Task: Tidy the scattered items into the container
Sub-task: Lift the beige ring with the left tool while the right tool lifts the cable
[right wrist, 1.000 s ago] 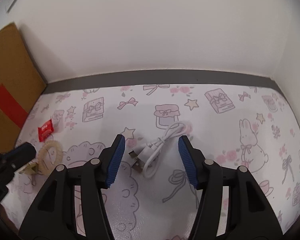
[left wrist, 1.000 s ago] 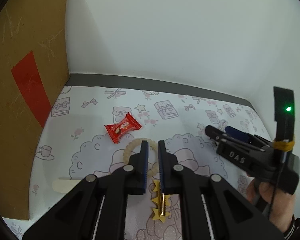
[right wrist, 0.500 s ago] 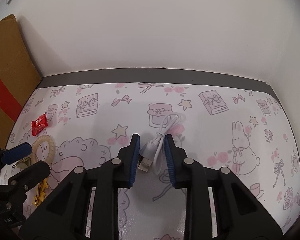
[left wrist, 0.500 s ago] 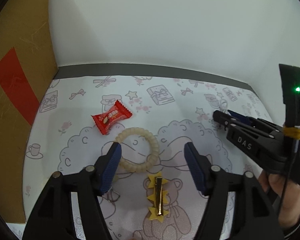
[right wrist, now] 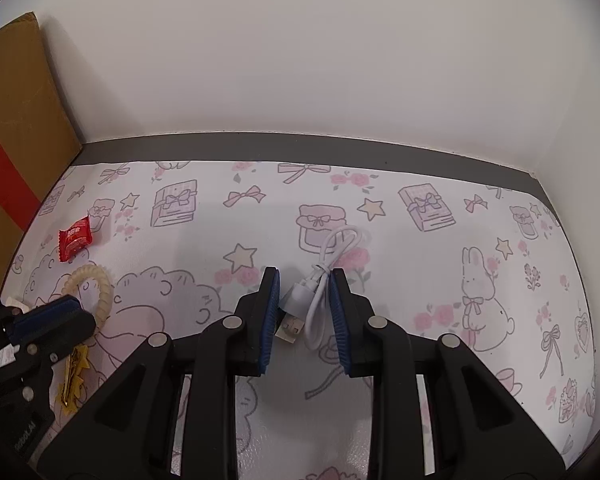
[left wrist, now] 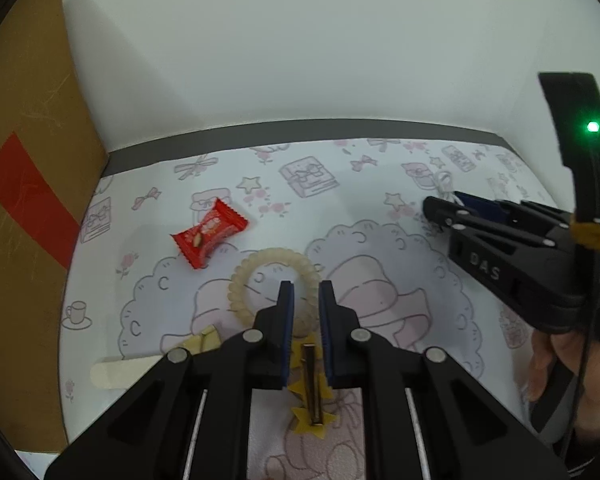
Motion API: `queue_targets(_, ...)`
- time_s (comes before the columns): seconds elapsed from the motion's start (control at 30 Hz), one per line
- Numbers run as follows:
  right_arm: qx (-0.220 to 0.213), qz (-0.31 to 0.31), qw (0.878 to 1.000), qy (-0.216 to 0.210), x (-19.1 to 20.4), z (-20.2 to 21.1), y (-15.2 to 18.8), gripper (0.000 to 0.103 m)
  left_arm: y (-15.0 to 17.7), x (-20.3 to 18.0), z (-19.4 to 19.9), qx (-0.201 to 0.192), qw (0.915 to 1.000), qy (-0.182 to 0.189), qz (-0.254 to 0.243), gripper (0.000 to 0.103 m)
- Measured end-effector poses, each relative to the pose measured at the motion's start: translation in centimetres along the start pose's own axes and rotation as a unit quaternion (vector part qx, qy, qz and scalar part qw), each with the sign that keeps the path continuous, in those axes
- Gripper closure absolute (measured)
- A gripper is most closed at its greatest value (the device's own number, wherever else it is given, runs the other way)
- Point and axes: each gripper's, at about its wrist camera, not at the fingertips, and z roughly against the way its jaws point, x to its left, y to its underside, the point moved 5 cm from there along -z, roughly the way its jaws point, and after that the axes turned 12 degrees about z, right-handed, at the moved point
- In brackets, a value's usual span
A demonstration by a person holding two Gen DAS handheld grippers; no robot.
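A cream coil hair tie (left wrist: 244, 276) lies on the patterned mat (left wrist: 340, 208). My left gripper (left wrist: 304, 286) is shut on the ring's near rim. A yellow star hair clip (left wrist: 311, 392) lies just below, between the fingers' bases. A red candy wrapper (left wrist: 210, 232) sits to the upper left. In the right wrist view my right gripper (right wrist: 304, 276) is shut on a bundled white USB cable (right wrist: 340, 244), whose loop sticks out ahead of the tips. The left gripper (right wrist: 72, 308) shows at the far left by the hair tie (right wrist: 100, 280).
A brown cardboard box (left wrist: 24, 200) with red tape stands along the left side. A pale flat stick (left wrist: 124, 368) and a small yellowish piece (left wrist: 204, 340) lie near it. White walls close the back and right. A hand (left wrist: 552, 364) holds the right gripper (left wrist: 448, 204).
My left gripper opened wide half a second ago and has now shut on the hair tie's near rim. The right gripper shut on the cable and still holds it.
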Motion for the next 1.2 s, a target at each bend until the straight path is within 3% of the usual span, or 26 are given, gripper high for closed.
queue_targets(0.3,0.0,-0.001,1.0,-0.001,0.0,-0.1,0.0,0.077,0.6,-0.1,-0.6,0.003,0.9996,-0.019,-0.021,0.09)
queue_targets(0.43,0.0,-0.001,1.0,0.0,-0.4,0.2,0.2,0.077,0.7,-0.9,-0.5,-0.007,0.9976,-0.047,-0.051,0.09)
queue_targets(0.9,0.001,-0.005,1.0,-0.004,-1.1,0.5,0.4,0.077,0.6,-0.7,-0.5,-0.025,0.998,-0.039,-0.044,0.091)
queue_targets(1.03,0.003,-0.01,1.0,-0.011,-1.3,0.7,0.4,0.08,0.7,-0.8,-0.6,-0.033,0.9975,-0.041,-0.046,0.094)
queue_targets(1.07,0.002,-0.011,1.0,-0.011,-1.4,0.7,0.4,0.088,0.7,-0.8,-0.6,-0.035,0.9973,-0.044,-0.048,0.094)
queue_targets(1.2,-0.001,-0.011,1.0,-0.016,-1.4,0.8,0.4,0.09,0.7,-1.0,-0.1,-0.046,0.997,-0.039,-0.049,0.094)
